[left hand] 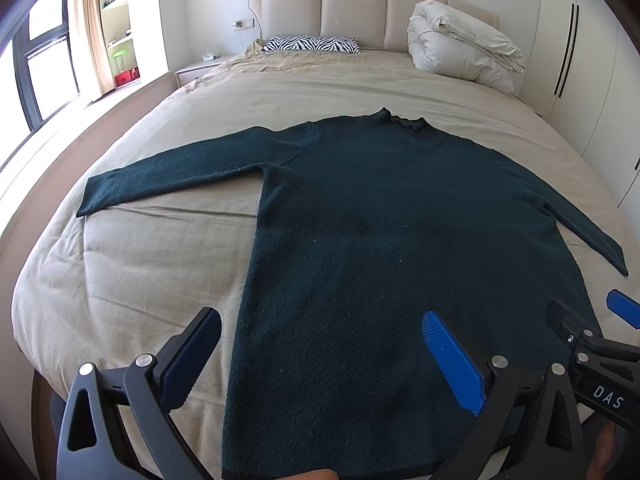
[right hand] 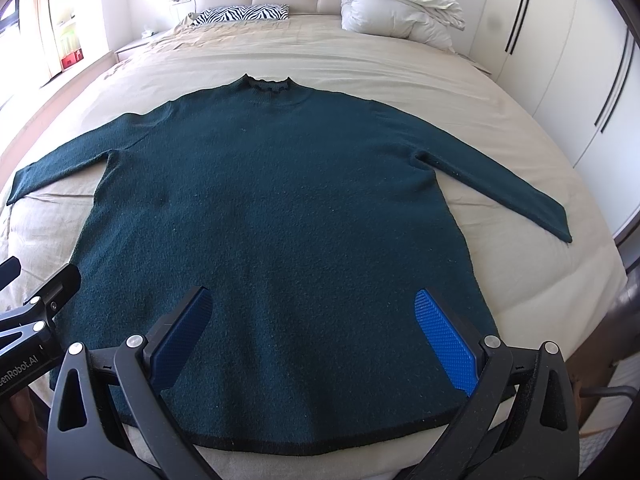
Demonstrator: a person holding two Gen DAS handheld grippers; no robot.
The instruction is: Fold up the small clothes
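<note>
A dark green long-sleeved sweater (left hand: 380,240) lies flat on the bed, collar at the far end, both sleeves spread out to the sides; it also shows in the right wrist view (right hand: 272,216). My left gripper (left hand: 320,360) is open and empty, hovering above the sweater's lower left part near the hem. My right gripper (right hand: 320,344) is open and empty, above the lower middle of the sweater near its black hem. The right gripper shows at the right edge of the left wrist view (left hand: 592,332), and the left gripper at the left edge of the right wrist view (right hand: 36,292).
The bed has a beige sheet (left hand: 160,248). A folded white duvet (left hand: 460,48) and a zebra-print pillow (left hand: 312,45) lie by the headboard. White wardrobe doors (right hand: 560,60) stand on the right; a window and a nightstand (left hand: 196,70) on the left.
</note>
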